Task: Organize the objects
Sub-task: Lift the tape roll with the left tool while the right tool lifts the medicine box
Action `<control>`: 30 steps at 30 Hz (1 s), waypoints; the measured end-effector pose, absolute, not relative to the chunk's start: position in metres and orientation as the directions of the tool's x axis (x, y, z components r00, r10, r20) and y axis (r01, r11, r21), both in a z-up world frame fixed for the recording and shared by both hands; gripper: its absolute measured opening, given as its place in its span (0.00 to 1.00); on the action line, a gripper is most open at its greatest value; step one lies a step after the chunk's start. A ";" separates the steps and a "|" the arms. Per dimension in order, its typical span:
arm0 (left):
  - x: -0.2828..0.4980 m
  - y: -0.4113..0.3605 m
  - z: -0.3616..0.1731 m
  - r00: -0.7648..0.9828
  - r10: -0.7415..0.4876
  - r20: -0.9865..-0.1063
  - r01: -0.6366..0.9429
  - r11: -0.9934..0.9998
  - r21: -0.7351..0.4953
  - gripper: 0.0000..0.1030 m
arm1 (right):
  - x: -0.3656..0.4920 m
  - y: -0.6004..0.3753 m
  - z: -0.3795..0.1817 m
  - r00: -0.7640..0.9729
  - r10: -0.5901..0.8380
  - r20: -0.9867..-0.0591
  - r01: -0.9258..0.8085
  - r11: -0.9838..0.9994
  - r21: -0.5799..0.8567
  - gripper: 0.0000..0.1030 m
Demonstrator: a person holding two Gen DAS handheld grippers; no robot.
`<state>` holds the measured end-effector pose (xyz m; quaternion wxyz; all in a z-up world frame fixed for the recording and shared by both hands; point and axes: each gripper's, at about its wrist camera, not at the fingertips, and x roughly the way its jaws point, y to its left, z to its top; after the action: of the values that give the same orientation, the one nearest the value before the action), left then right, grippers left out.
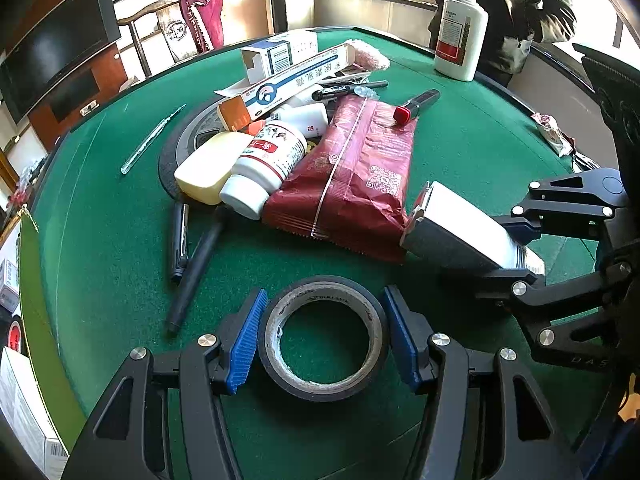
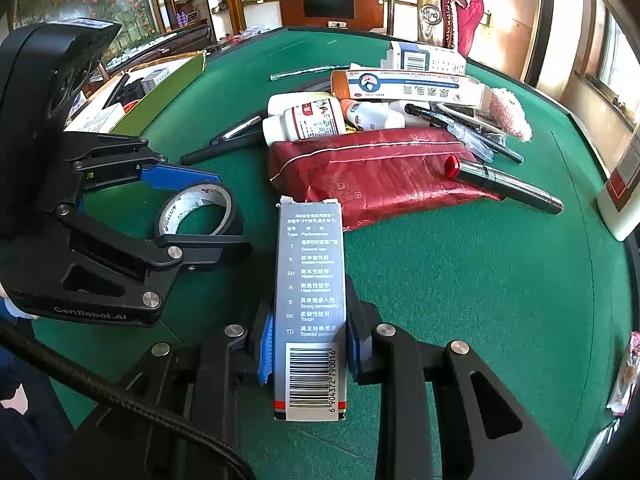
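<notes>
So, in the left wrist view, the left hand-held gripper (image 1: 324, 340) sat low over the green tabletop (image 1: 460, 152) with a black tape roll (image 1: 323, 338) lying flat between its blue pads (image 1: 246, 342). The pads looked right up against the roll's sides, but I couldn't tell whether they actually pressed on it. Just behind was the pile: a dark red foil pouch (image 1: 352, 176), a white pill bottle (image 1: 266, 166) on its side, a cream soap-like bar (image 1: 210, 168), a long ointment box (image 1: 292, 82), and two dark pens (image 1: 192, 260) lying off to the left. A tall white bottle with a red cap (image 1: 460, 32) stood upright at the far edge. On the right, the right hand-held gripper (image 1: 524, 248) held a grey-and-white small box (image 1: 460, 224) above the tabletop.

In the right wrist view, the right hand-held gripper (image 2: 308, 344) was pinching that small box (image 2: 310, 308) near its barcode end, the box pointing toward the foil pouch (image 2: 376, 176). The tape roll (image 2: 200, 212) showed on the left, between the left hand-held gripper's (image 2: 188, 208) fingers. A dark marker with a red cap (image 2: 504, 186) rested on the pouch's right end.
</notes>
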<state>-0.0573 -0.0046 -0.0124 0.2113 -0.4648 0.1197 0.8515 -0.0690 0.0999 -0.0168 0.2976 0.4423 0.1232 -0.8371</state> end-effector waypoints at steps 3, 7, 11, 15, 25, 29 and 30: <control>-0.057 -0.004 -0.013 -0.479 0.248 -0.842 -0.472 -0.882 0.008 0.51 | -0.069 0.100 -0.017 -0.431 -0.390 -0.814 0.606 -0.793 0.059 0.24; -0.057 -0.004 -0.012 -0.479 0.248 -0.842 -0.472 -0.882 0.008 0.51 | -0.069 0.101 -0.016 -0.431 -0.390 -0.814 0.607 -0.793 0.059 0.24; -0.057 -0.004 -0.012 -0.480 0.248 -0.842 -0.471 -0.882 0.009 0.51 | -0.069 0.101 -0.016 -0.431 -0.390 -0.814 0.607 -0.792 0.058 0.24; -0.058 -0.005 -0.012 -0.476 0.251 -0.843 -0.470 -0.883 0.003 0.51 | -0.069 0.101 -0.017 -0.431 -0.391 -0.814 0.607 -0.793 0.060 0.24; -0.055 -0.010 -0.003 -0.454 0.300 -0.839 -0.485 -0.873 -0.051 0.50 | -0.068 0.115 -0.003 -0.396 -0.483 -0.781 0.580 -0.791 0.195 0.24; -0.055 -0.020 0.011 -0.471 0.345 -0.812 -0.477 -0.874 -0.095 0.51 | -0.068 0.123 0.006 -0.397 -0.537 -0.744 0.557 -0.786 0.270 0.24; -0.056 -0.024 0.015 -0.479 0.352 -0.805 -0.469 -0.877 -0.104 0.51 | -0.070 0.124 0.008 -0.396 -0.547 -0.737 0.548 -0.785 0.288 0.24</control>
<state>-0.0560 -0.0245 0.0154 0.2392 -0.4510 0.0650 0.8574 -0.0702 0.1236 0.0080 0.3277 0.4409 0.0007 -0.8356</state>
